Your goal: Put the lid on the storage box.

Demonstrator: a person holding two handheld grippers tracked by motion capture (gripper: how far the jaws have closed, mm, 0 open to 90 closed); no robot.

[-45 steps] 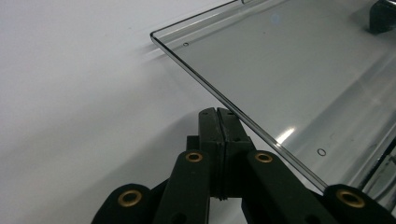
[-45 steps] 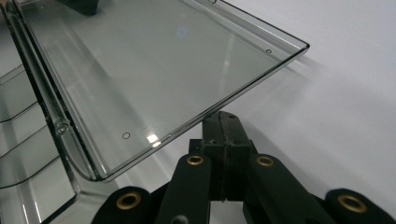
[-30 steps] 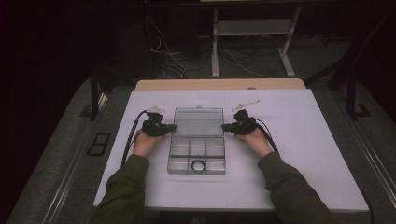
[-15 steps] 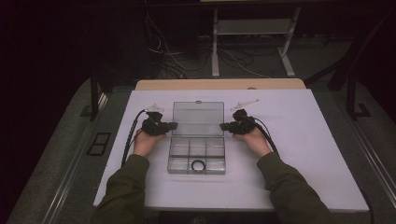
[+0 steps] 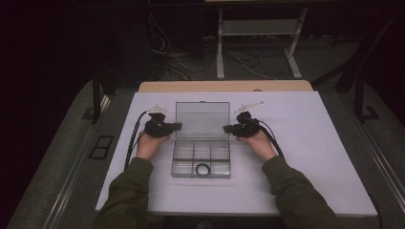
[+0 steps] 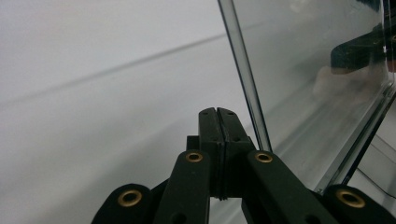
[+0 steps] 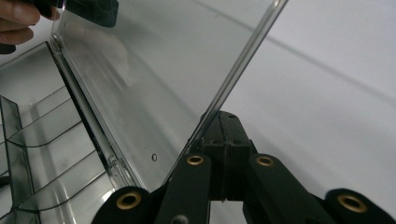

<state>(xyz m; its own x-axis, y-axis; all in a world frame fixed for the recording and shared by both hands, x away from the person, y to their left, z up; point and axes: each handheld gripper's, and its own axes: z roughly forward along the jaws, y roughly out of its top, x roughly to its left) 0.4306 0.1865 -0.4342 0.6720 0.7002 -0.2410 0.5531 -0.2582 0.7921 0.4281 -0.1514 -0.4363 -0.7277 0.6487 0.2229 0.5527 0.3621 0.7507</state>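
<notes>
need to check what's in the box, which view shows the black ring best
The high view: the black ring lies in the middle front compartment of the clear box, seen from above. The left gripper view gives the raised lid; the right gripper view gives lid and empty dividers, not that compartment.

Raised lid stands between both grippers; outer table free.
</notes>
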